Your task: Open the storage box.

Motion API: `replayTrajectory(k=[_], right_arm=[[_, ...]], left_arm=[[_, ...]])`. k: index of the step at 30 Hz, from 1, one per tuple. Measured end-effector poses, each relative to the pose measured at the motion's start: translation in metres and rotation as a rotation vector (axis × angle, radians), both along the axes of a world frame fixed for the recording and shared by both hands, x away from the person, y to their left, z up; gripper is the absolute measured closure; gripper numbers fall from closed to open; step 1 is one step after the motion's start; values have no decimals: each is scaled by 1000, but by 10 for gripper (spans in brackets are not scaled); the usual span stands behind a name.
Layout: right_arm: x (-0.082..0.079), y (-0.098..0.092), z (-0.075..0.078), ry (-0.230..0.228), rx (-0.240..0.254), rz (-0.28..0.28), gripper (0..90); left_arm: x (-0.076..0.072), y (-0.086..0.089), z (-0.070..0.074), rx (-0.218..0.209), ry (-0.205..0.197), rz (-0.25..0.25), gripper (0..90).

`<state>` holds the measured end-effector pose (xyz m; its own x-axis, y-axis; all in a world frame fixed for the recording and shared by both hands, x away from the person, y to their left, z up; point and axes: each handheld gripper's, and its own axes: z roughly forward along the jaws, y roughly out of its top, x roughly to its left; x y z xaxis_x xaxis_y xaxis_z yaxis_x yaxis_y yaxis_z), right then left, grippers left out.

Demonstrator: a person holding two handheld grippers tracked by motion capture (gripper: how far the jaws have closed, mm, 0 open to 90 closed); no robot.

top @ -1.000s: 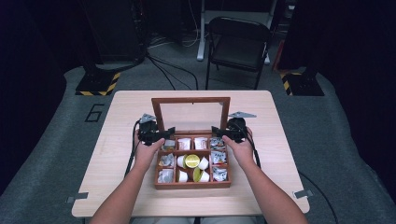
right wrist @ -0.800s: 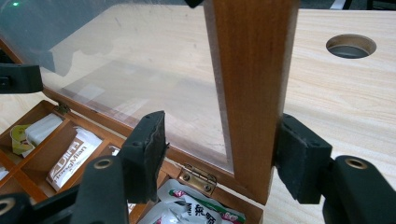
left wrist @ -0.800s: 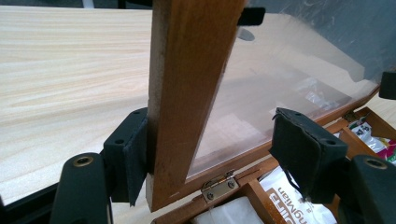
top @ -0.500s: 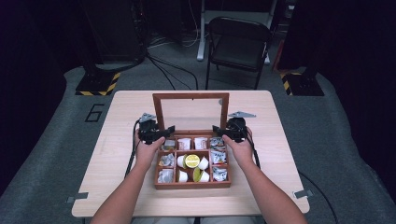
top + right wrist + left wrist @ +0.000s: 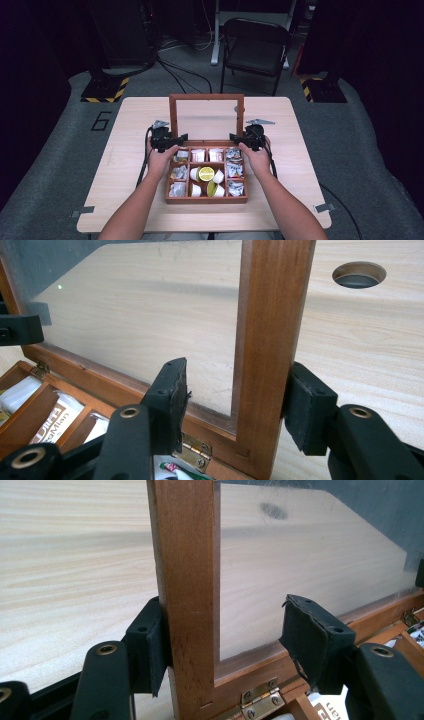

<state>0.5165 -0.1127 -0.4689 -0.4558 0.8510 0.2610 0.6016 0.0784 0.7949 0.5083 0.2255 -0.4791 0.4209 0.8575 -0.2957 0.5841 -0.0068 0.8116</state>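
High view, lid (image 5: pixel 206 98) upright, hands hiding both grippers' pads

I see a pale wooden tabletop (image 5: pixel 130 150) with a round hole. One wooden box (image 5: pixel 206 199) sits directly on it, near me.

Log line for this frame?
box: open, lid upright | left claw: just closed astride lid's left post, outer pad touching | right claw: same, right post

bright even light on the table (image 5: pixel 125 150), dark surroundings, soft high view, close-ups sharp, faint glass haze
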Motion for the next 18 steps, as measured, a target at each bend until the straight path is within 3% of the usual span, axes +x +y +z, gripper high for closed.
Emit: replayTrajectory(k=[7, 18], right_arm=[[4, 1, 0, 25, 0, -4, 476], [10, 0, -2, 58, 19, -5, 473]], left_arm=[[5, 1, 0, -11, 39, 2, 389], [9, 2, -3, -40, 65, 11, 387]])
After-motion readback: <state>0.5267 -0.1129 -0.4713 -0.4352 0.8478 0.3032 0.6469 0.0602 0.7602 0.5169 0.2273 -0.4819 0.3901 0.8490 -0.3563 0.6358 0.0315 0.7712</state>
